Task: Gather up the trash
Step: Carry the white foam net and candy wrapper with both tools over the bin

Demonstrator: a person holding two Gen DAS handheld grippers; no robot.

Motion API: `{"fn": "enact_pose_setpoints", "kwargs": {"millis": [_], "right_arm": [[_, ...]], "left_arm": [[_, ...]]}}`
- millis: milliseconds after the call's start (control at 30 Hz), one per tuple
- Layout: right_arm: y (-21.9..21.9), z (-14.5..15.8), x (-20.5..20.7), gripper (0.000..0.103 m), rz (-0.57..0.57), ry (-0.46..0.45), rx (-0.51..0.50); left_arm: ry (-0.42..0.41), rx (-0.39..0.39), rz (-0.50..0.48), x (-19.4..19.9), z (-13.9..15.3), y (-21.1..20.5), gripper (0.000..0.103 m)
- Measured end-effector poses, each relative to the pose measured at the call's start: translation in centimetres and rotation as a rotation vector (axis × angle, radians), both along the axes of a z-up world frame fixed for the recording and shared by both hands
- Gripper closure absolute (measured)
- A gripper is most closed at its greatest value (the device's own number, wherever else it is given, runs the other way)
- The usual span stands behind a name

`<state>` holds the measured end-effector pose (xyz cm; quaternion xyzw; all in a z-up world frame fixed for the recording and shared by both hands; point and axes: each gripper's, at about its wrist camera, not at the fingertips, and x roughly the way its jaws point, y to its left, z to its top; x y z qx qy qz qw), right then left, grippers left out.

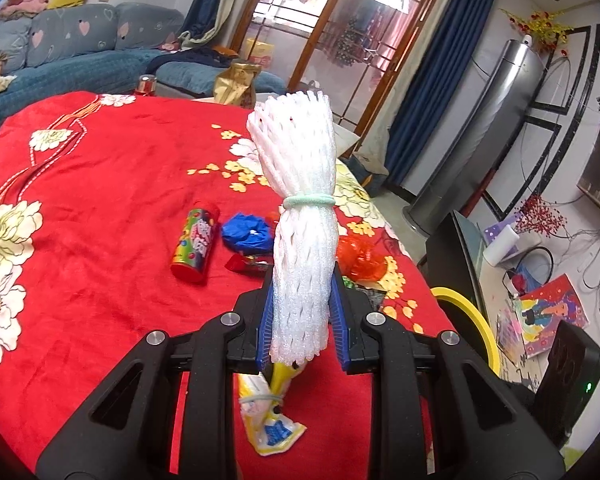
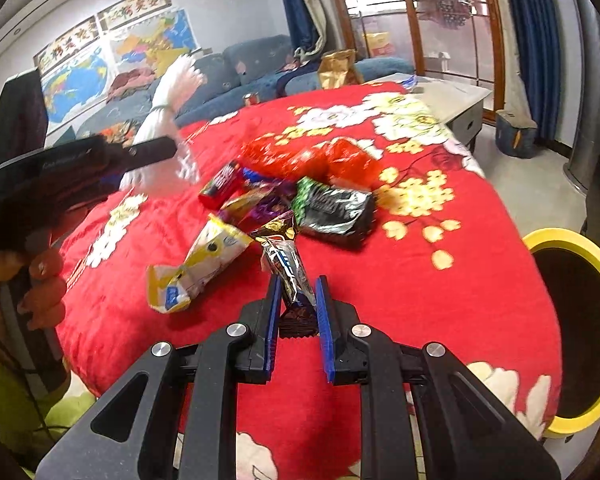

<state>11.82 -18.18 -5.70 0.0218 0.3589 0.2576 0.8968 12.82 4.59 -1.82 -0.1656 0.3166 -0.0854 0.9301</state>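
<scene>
My left gripper (image 1: pixel 302 280) is shut on a white foam net bundle (image 1: pixel 300 208) tied with a pale green band, standing upright above the red flowered cloth (image 1: pixel 100 208). The same bundle (image 2: pixel 168 96) and the left gripper (image 2: pixel 156 148) show at the left of the right wrist view, with a hand below. My right gripper (image 2: pixel 298 292) is shut on a shiny dark snack wrapper (image 2: pixel 286 264), lifted over the cloth. On the cloth lie a yellow-white wrapper (image 2: pixel 204 264), a green-black packet (image 2: pixel 332 212), a red wrapper (image 2: pixel 312 156) and a candy tube (image 1: pixel 194 246).
A bin with a yellow rim (image 2: pixel 580 272) stands just off the table's right edge; its rim (image 1: pixel 472 316) also shows in the left wrist view. A gold bag (image 1: pixel 236 82) and a red can (image 1: pixel 146 84) stand at the far edge. A blue crumpled wrapper (image 1: pixel 246 232) lies mid-table.
</scene>
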Motion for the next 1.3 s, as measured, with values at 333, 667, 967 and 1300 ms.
{"fn": "enact_pose_setpoints", "kwargs": {"millis": [333,667,967,1300], "right_arm": [[-2.3,1.2,0.0,0.086,-0.06,-0.024,0.031],[-4.6,2.2,0.1,0.086,-0.112,-0.043,0.055],[-6.8,2.6,0.3,0.086,-0.164,-0.052,0.074],[-9.7,2.8,0.6,0.086,-0.237,-0.055,0.101]], "left_arm": [[-0.019,0.022,-0.069,-0.8,0.7,-2.8,0.085],[-0.024,0.04,-0.135,-1.4,0.9,-5.7,0.085],[-0.032,0.059,-0.192,-1.7,1.1,-8.0,0.085],[-0.03,0.08,-0.252,-1.9,0.8,-10.4,0.085]]}}
